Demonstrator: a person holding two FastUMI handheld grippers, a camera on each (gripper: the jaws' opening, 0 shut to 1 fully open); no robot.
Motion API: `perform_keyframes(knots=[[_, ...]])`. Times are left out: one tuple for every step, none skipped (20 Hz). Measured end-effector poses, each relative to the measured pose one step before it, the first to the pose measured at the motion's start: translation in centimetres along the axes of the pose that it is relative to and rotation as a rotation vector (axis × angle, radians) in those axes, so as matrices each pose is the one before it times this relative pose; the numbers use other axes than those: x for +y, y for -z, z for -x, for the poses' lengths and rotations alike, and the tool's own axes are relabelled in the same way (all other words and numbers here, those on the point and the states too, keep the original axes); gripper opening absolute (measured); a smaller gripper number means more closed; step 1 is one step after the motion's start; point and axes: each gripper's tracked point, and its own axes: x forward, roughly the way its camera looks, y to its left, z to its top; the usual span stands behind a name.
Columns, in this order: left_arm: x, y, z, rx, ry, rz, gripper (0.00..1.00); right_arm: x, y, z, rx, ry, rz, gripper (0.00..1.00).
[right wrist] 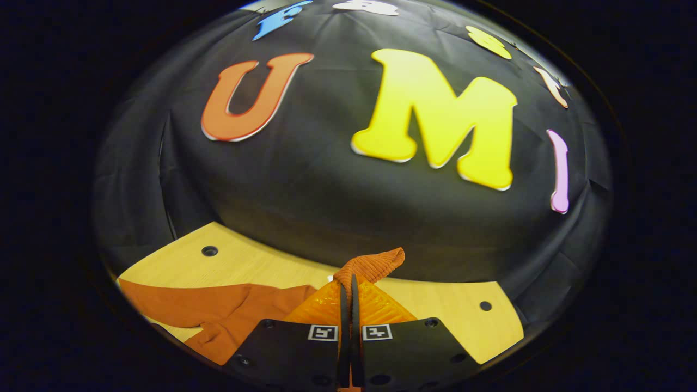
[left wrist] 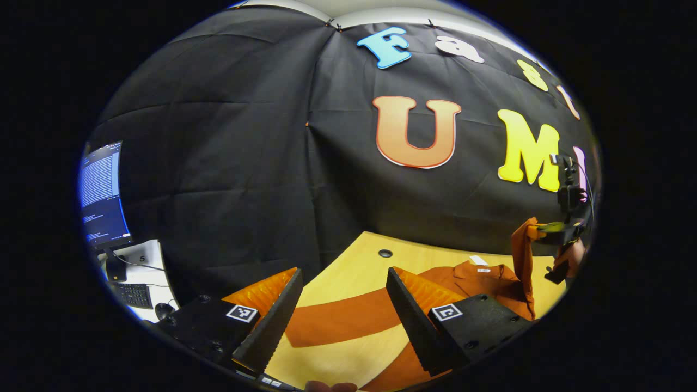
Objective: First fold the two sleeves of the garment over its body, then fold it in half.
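Note:
A rust-orange garment lies flat on the wooden table, collar toward the back wall. In the left gripper view, my left gripper hovers open over one sleeve that stretches across the table, with nothing between its fingers. Far right in that view, my right gripper holds the other sleeve lifted off the table. In the right gripper view, my right gripper is shut on that sleeve's ribbed cuff, which sticks up past the fingertips. The garment's body lies to the lower left there.
A monitor, keyboard and mouse stand on a white desk left of the table. The tabletop has round holes. Black cloth closes off the back.

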Motion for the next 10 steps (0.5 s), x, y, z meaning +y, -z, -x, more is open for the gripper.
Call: perform_keyframes(knots=[[1.187, 0.109, 0.217, 0.00277, -0.01453, -0.00523, 1.00, 2.332, 1.809, -0.650, 0.04209, -0.02506, 0.01406, 0.02], [1.013, -0.126, 0.157, 0.00133, -0.01410, -0.00386, 1.00, 2.051, 2.316, -0.817, 0.05392, -0.01754, 0.01422, 0.02], [1.015, 0.041, 0.177, 0.00470, -0.01332, -0.00092, 1.00, 1.451, 1.457, -0.764, 0.02523, -0.01102, 0.00832, 0.02], [0.920, 0.293, 0.165, 0.00621, -0.01377, -0.00208, 1.00, 1.431, 1.434, -1.104, 0.02752, -0.01215, 0.00835, 0.02], [0.929, 0.323, 0.132, 0.00676, -0.01604, -0.00159, 1.00, 1.262, 1.072, -0.748, 0.02431, -0.01300, 0.00385, 0.02], [0.894, 0.424, 0.099, 0.00940, -0.01488, -0.00154, 1.00, 1.108, 1.082, -0.846, 0.02276, -0.01260, 0.00110, 0.02], [0.809, 0.511, 0.099, 0.01120, -0.01582, 0.00036, 1.00, 1.306, 1.253, -0.741, 0.02585, -0.02511, 0.00026, 0.04], [0.751, 0.425, 0.020, 0.00769, -0.01556, 0.00325, 1.00, 1.011, 1.407, -0.796, 0.03498, -0.02247, -0.00064, 0.03], [0.725, 0.724, -0.034, 0.01406, -0.01763, 0.00397, 0.99, 0.692, 1.007, -0.708, 0.03100, -0.01847, -0.00410, 0.03], [0.507, 0.552, 0.154, 0.01221, -0.01180, 0.00584, 1.00, 0.400, 0.530, -0.374, 0.01796, -0.01069, -0.01291, 0.04]])
